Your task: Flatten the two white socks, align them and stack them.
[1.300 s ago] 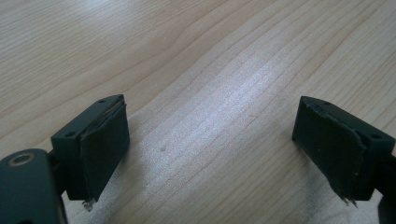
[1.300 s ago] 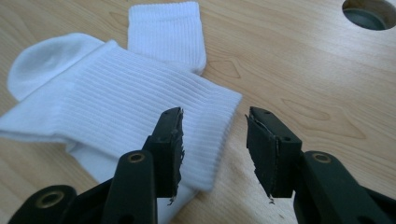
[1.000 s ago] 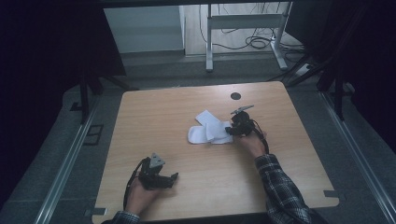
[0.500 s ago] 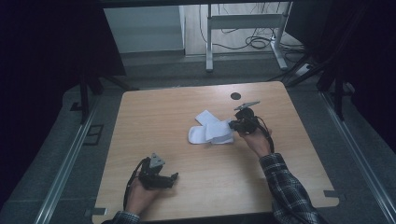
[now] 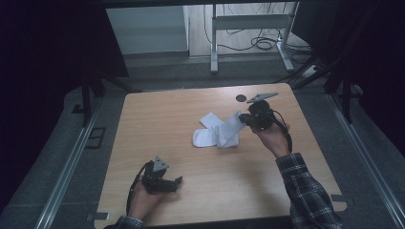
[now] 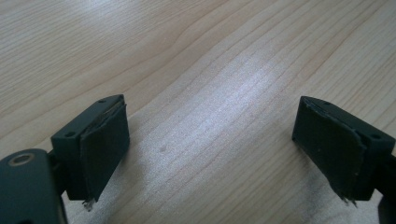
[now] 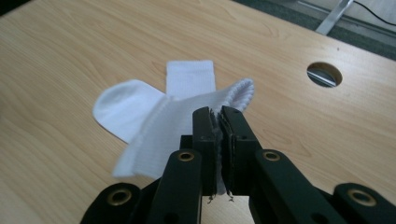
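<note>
Two white socks lie crossed at the middle of the wooden table (image 5: pixel 157 119). My right gripper (image 5: pixel 243 118) (image 7: pixel 218 112) is shut on the cuff end of the upper sock (image 5: pixel 229 130) (image 7: pixel 173 121). Its jaws have just been closing with the fabric between them. That end hangs raised off the table, and the sock's other end rests on the lower sock (image 5: pixel 206 120) (image 7: pixel 122 103), which lies flat. Near the front left, my left gripper (image 5: pixel 175 182) (image 6: pixel 210 135) rests open on bare wood with nothing between its pads.
A round cable hole (image 5: pixel 241 98) (image 7: pixel 324 73) sits in the table just beyond the right gripper. Behind the table stands a metal desk frame (image 5: pixel 248 21) with cables on the floor. A person's plaid sleeve (image 5: pixel 305 191) reaches in at the front right.
My right gripper has risen and shifted slightly right, pulling the upper sock's cuff up off the table. The left gripper has stayed where it was.
</note>
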`<state>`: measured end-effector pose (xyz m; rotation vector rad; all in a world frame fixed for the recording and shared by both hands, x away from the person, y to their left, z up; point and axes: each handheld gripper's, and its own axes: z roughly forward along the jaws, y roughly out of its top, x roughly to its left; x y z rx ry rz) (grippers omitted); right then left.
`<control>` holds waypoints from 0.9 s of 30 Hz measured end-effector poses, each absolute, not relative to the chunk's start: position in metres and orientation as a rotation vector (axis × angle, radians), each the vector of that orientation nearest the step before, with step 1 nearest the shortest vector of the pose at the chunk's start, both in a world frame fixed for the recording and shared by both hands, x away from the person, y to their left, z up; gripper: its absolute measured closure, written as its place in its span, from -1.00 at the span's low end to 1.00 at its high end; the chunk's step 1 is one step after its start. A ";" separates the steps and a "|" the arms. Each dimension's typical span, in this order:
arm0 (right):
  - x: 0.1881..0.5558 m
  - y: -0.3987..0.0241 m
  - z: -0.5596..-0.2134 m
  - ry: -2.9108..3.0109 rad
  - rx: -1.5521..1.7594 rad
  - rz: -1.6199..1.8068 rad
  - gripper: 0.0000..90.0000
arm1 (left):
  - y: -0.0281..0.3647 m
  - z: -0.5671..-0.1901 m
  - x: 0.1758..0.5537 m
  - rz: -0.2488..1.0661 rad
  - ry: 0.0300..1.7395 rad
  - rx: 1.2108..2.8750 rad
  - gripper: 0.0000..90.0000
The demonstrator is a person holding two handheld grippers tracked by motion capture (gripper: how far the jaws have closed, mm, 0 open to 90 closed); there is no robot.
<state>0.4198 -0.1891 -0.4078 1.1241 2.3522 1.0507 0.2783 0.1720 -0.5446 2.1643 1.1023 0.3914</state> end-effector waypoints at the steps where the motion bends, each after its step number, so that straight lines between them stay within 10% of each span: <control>1: 0.418 -0.188 -0.404 2.352 1.118 1.059 0.88 | 0.172 -0.545 0.278 0.392 1.102 2.164 -0.76; 20: 0.364 -0.154 -0.299 2.325 0.834 1.237 0.89 | 0.172 -0.544 0.278 0.390 1.104 2.167 -0.76; 27: 0.369 -0.193 -0.326 2.332 0.953 1.200 0.88 | 0.172 -0.545 0.279 0.394 1.104 2.161 -0.76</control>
